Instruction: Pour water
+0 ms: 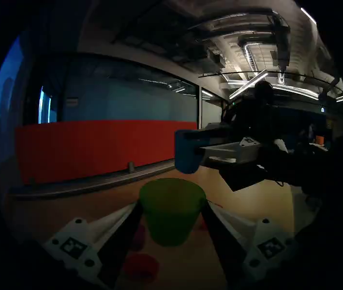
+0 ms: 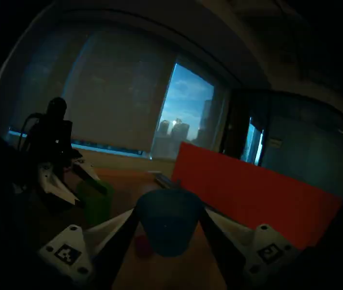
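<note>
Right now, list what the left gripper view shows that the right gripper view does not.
Left gripper view: lit ceiling light strips overhead, and the blue cup seen from afar, tipped sideways in the right gripper. Right gripper view: a window with city towers. Both: the green cup in the left gripper, the blue cup, the red wall panel and the wooden table.

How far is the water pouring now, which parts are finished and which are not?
Done: both cups are gripped, the green cup by the left gripper, the blue cup by the right gripper. In hand: the blue cup hangs just above and beside the green cup's rim. Left: no stream shows, so the pour itself seems not yet done; dim light hides any water.
</note>
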Demonstrator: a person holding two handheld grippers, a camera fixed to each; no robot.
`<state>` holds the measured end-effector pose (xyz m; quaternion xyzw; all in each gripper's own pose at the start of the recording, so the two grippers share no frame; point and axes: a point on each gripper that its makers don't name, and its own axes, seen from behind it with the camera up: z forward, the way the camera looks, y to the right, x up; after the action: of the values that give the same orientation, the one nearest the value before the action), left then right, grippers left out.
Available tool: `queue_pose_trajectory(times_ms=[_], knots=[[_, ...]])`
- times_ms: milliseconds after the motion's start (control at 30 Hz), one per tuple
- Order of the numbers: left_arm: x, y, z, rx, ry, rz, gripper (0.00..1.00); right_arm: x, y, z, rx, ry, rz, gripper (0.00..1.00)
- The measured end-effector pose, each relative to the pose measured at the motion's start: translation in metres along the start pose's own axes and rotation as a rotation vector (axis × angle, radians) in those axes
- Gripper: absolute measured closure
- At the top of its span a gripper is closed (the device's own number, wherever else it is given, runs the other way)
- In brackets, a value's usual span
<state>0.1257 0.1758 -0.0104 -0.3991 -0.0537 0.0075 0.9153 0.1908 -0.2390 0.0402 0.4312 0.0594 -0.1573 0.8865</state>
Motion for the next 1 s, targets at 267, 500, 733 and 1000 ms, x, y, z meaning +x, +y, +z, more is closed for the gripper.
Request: queue_pose_trajectory(times_ms=[267, 500, 733, 1000], knots=[[-0.002, 0.006, 0.008, -0.03, -0.005, -0.009, 0.14, 0.014, -0.003, -0.004, 0.002, 0.001, -0.097, 0.1], [-0.004, 0.012, 0.011, -0.052, -0.01, -0.004, 0.14, 0.023, -0.002, -0.006, -0.001, 0.006, -0.137, 0.1], [-0.005, 0.018, 0.016, -0.078, -0.006, -0.014, 0.14, 0.033, -0.003, -0.008, -0.006, 0.018, -0.195, 0.1], [-0.005, 0.022, 0.02, -0.094, -0.004, -0.007, 0.14, 0.043, -0.005, -0.009, -0.006, 0.021, -0.279, 0.1]])
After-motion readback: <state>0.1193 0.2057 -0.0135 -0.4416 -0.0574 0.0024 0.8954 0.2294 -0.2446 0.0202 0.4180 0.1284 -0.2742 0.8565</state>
